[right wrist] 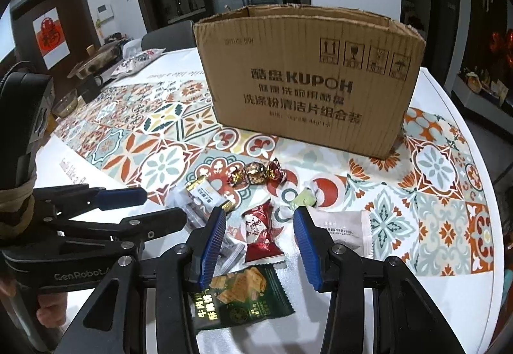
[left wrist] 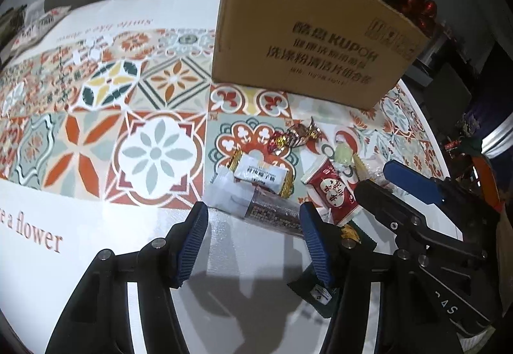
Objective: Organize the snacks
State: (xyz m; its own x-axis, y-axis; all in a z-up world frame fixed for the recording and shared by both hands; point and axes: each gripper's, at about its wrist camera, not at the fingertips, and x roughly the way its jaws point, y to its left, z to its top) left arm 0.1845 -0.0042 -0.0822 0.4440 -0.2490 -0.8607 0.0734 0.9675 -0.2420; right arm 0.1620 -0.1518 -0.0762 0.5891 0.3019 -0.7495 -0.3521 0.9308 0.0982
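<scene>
Snacks lie scattered on the patterned tablecloth (right wrist: 166, 126) in front of an open cardboard box (right wrist: 307, 81), and both of my grippers hang over the near edge of the pile. My left gripper (left wrist: 253, 238) stands with its jaws parted and nothing pressed between them; through the gap I see a long dark snack bar with a clear end (left wrist: 256, 209) lying crosswise just beyond the fingertips, apart from both blue pads. Just past it sits a small white-and-gold candy packet (left wrist: 261, 176), and to its right a red wrapped sweet (left wrist: 330, 190). A dark green packet (left wrist: 315, 286) lies under my left gripper's right finger. My right gripper (right wrist: 258, 242) is also parted, holding nothing; the green cracker packet (right wrist: 243, 296) lies flat on the cloth directly below and between its fingers, with the red sweet (right wrist: 261, 237) just beyond it in the gap. A white sachet (right wrist: 346, 230) lies just to the right of the right finger, partly behind it, and a pale green candy (right wrist: 303, 198) rests a little further on. Two foil-wrapped chocolates (right wrist: 256, 174) sit between the pile and the box, near neither gripper. The box stands upright well behind all the snacks, its top open. From the right wrist view my left gripper (right wrist: 154, 206) reaches in from the left, beside the white-and-gold packet (right wrist: 208, 193).
</scene>
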